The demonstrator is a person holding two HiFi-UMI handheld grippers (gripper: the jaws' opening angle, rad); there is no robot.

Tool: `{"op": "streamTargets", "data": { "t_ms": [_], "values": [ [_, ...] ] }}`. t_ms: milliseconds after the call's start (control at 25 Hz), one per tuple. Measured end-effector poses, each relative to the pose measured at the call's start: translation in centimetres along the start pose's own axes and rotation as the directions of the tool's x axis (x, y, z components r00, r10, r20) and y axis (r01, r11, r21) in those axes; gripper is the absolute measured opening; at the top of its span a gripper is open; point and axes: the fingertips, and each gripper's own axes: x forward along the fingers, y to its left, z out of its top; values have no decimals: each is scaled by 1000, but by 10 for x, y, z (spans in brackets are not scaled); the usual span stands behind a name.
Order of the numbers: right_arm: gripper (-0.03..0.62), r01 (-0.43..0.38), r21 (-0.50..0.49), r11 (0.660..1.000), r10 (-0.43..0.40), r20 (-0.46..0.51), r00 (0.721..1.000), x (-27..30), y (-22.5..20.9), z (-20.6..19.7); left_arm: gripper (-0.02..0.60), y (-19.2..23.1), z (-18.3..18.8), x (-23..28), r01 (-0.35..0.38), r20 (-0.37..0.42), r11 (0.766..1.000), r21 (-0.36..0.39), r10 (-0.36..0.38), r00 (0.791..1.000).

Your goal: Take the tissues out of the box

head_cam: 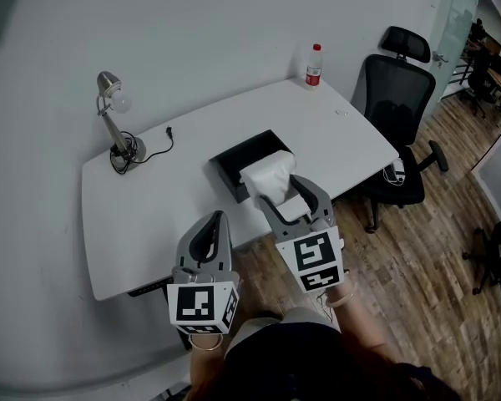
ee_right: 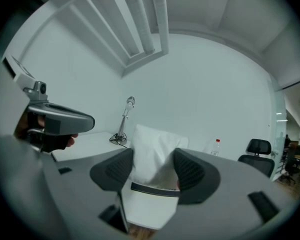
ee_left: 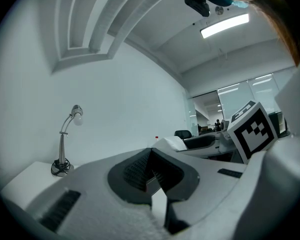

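Observation:
A black tissue box (head_cam: 232,162) lies in the middle of the white desk (head_cam: 150,215), with a white tissue (head_cam: 267,176) standing up out of its near end. My right gripper (head_cam: 294,192) is at that tissue, jaws wide open. In the right gripper view the tissue (ee_right: 155,149) rises between the two dark pads (ee_right: 112,170) of the right gripper (ee_right: 154,170), and I see no pinch on it. My left gripper (head_cam: 218,218) hangs over the desk's front edge, left of the box. Its jaws meet at the tips in the left gripper view (ee_left: 151,156) and hold nothing.
A desk lamp (head_cam: 113,115) with a trailing cord stands at the desk's back left. A water bottle (head_cam: 314,65) sits at the back right corner. A black office chair (head_cam: 397,115) stands to the right on the wood floor, and a white wall runs behind the desk.

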Motion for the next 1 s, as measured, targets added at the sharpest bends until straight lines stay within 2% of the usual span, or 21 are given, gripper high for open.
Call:
{"op": "streamTargets", "data": {
  "t_ms": [1000],
  "values": [
    [275,-81,-8,997,81,114,990,-95,-25,15,25,-70,14,-27,-88,-1,996,11,88,996]
  ]
}}
